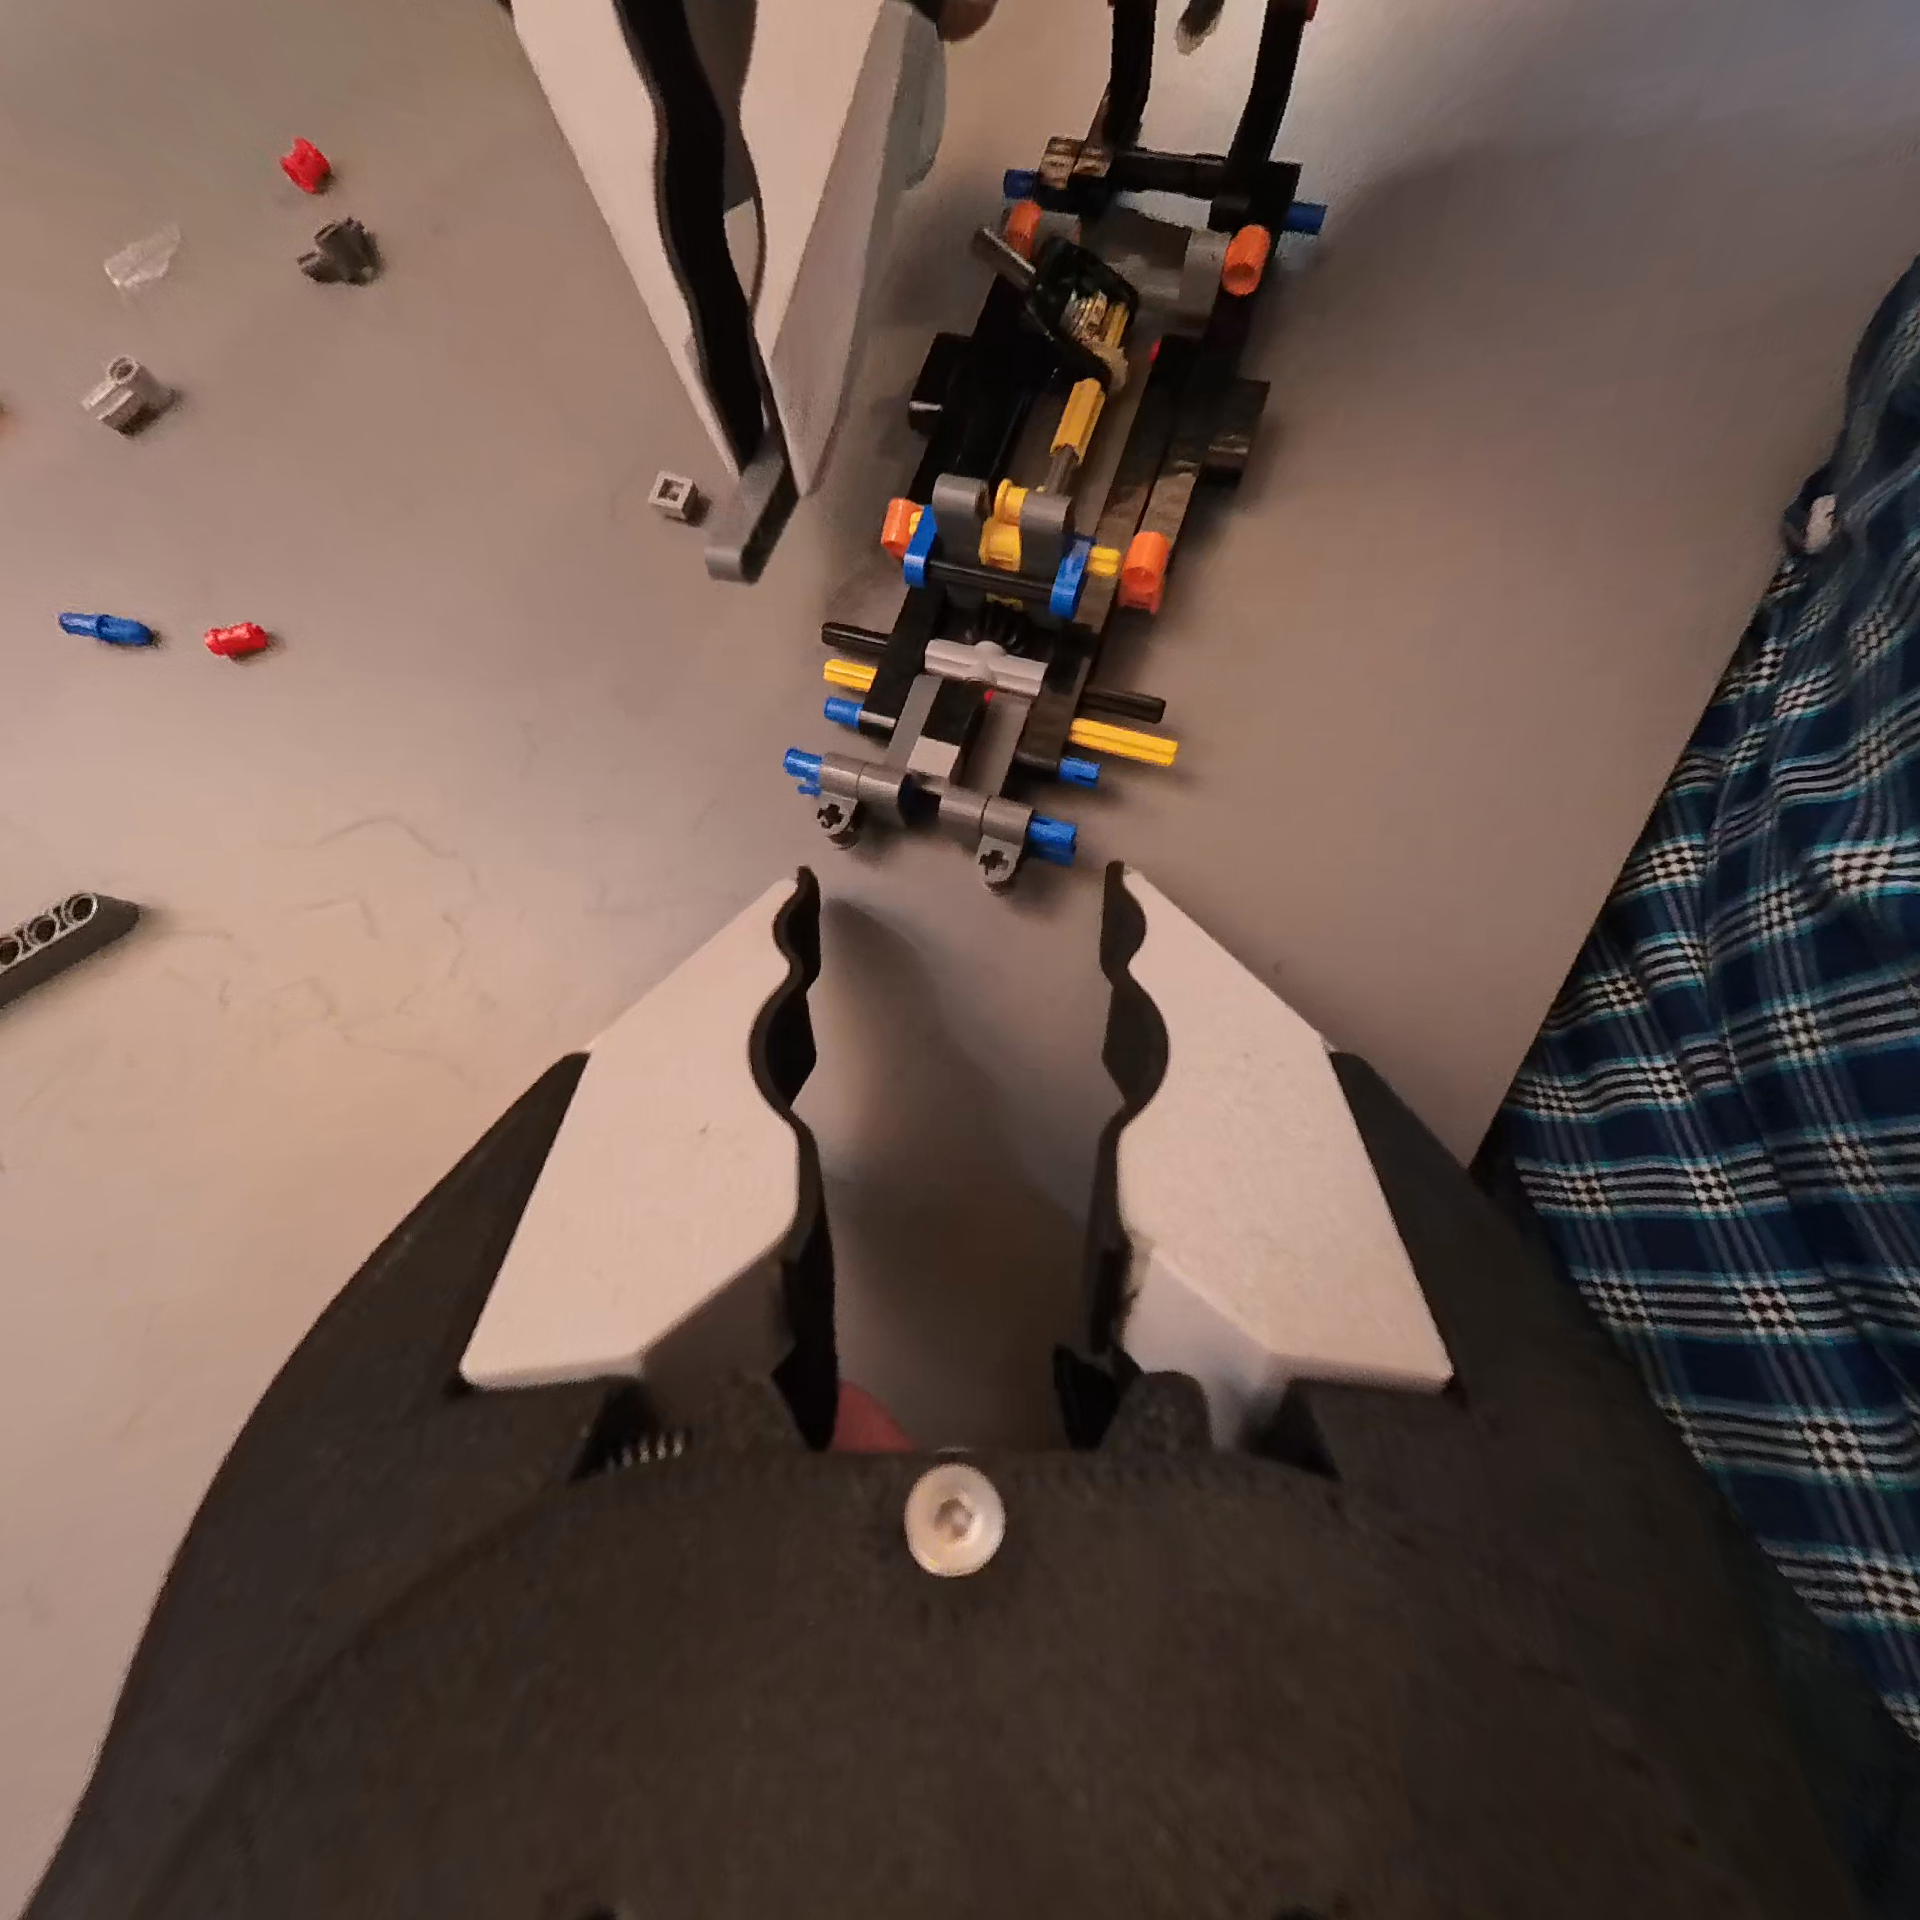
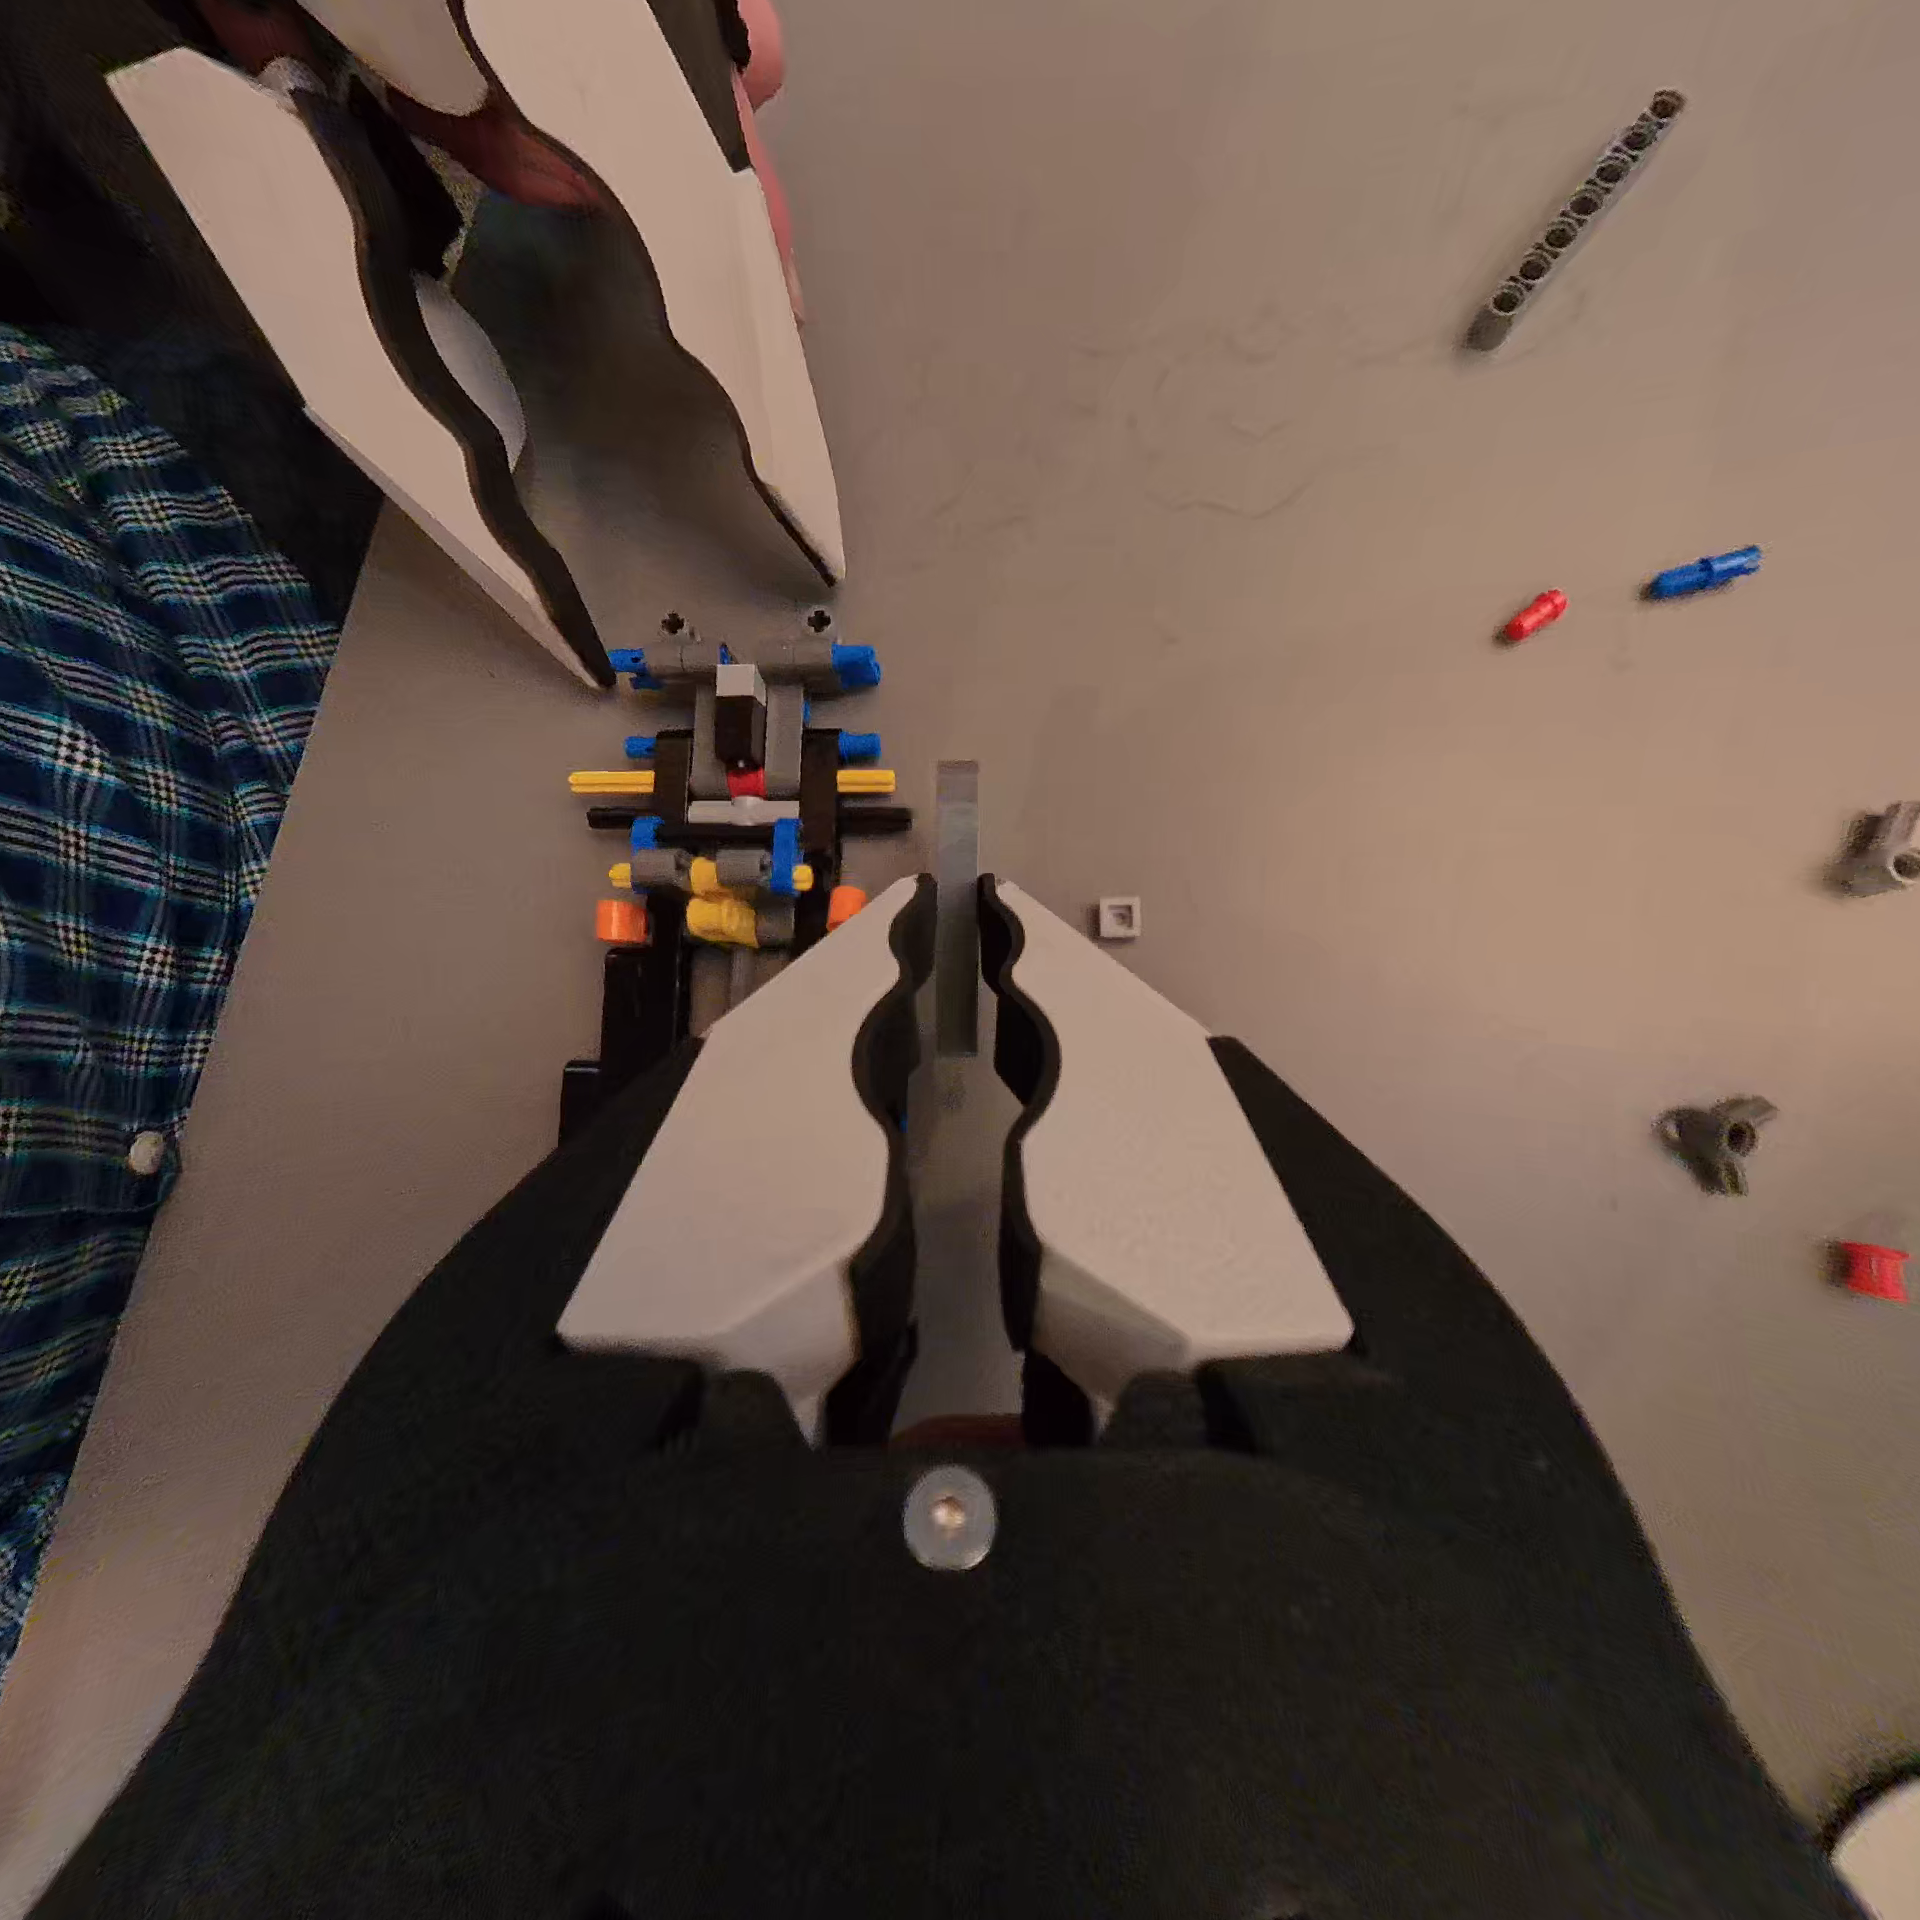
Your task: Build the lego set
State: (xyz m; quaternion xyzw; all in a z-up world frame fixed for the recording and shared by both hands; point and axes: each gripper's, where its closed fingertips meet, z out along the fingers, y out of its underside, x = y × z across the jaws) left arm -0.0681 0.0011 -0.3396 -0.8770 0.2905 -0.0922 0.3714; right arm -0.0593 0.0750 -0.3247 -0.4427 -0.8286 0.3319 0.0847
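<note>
A partly built lego chassis [image 1: 1049,499], black with grey, yellow, blue and orange parts, lies on the pale table; it also shows in the right wrist view [image 2: 732,821]. My left gripper [image 1: 961,883] is open and empty, its tips just short of the chassis's near end; it also shows in the right wrist view [image 2: 717,629]. My right gripper [image 2: 951,883] is shut on a grey lego beam [image 2: 956,883] that sticks out past the tips, just right of the chassis. The right gripper also shows in the left wrist view [image 1: 753,520] with the beam [image 1: 748,530].
Loose parts lie on the table: a small grey square piece [image 1: 675,497], red pins [image 1: 237,639] [image 1: 304,164], a blue pin [image 1: 104,628], grey connectors [image 1: 127,393] [image 1: 341,252], a clear piece [image 1: 143,255], a long grey beam [image 2: 1579,213]. A plaid sleeve [image 1: 1745,1039] lies at the table edge. The gap from one gripper's tips to the other's is roughly 8 centimeters.
</note>
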